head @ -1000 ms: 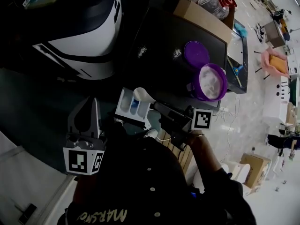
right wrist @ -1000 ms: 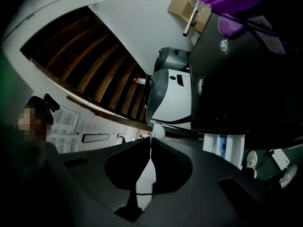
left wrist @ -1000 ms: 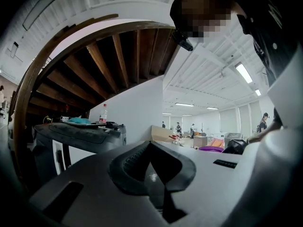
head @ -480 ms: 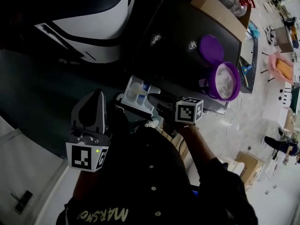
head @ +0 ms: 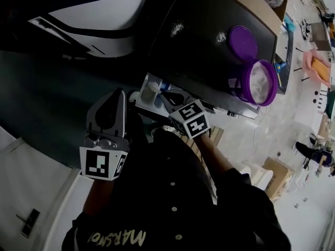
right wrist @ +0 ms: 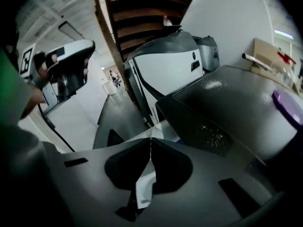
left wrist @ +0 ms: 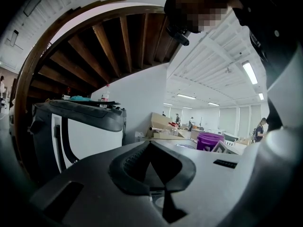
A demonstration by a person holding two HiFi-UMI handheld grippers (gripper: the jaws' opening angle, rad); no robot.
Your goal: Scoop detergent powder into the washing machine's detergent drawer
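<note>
Scoop — tight in right gripper

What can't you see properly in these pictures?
- Scoop bowl: right gripper view shows only a white strip between the shut jaws of the right gripper; head view, that gripper covers it.
- Powder in the detergent drawer: head view, too dark and small, partly under the gripper.
- Purple tub base: left gripper view, the left gripper blocks it.
</note>
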